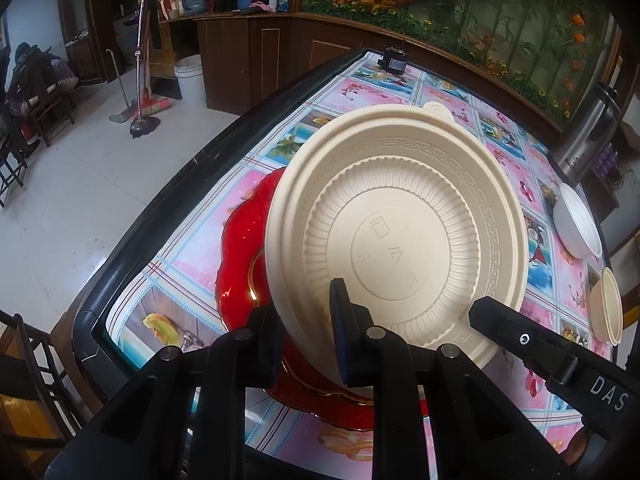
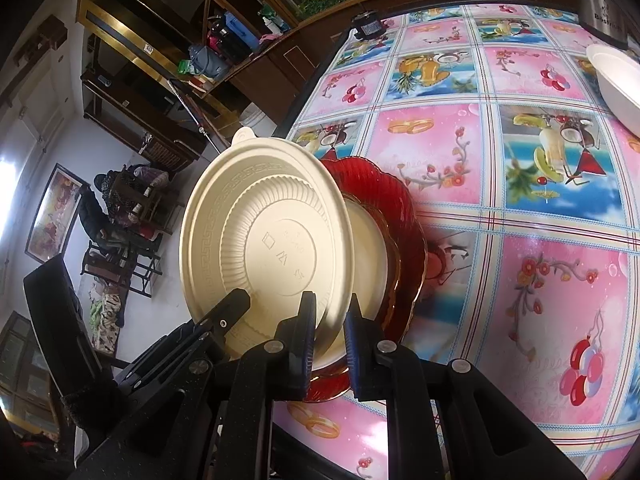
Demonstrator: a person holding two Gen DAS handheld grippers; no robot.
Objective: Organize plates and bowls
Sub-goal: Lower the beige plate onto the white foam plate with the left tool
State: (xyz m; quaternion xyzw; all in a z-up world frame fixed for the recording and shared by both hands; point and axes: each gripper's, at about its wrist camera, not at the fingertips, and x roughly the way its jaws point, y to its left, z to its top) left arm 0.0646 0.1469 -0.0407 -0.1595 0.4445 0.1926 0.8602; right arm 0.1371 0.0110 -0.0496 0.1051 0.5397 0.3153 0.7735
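1. Your left gripper was nearly closed, its jaws pinching the near rim of the cream plate; the left finger's pad was hidden behind that rim.
2. Your right gripper was also nearly closed, clamped on the same plate's rim from the other side. In the left wrist view only one of its fingers showed, reaching in from the lower right.
3. You held the cream plate tilted, underside toward both cameras, above the near left part of the table. A small tab stuck out at its far rim.
4. Under it lay a red plate with a scalloped edge, mostly covered. In the right wrist view something cream sat in it, but I could not tell whether that was another plate or a bowl.
5. The red plate sat close to the table's black left edge, with open floor just beyond that edge.
6. To the right the flowered tablecloth stretched wide and bare.
7. Farther right a white bowl and a cream bowl stood near the table's right edge, the cream one cut off by the frame.
8. A steel flask stood behind them, top cropped, and a small dark object at the far edge was too small to identify.
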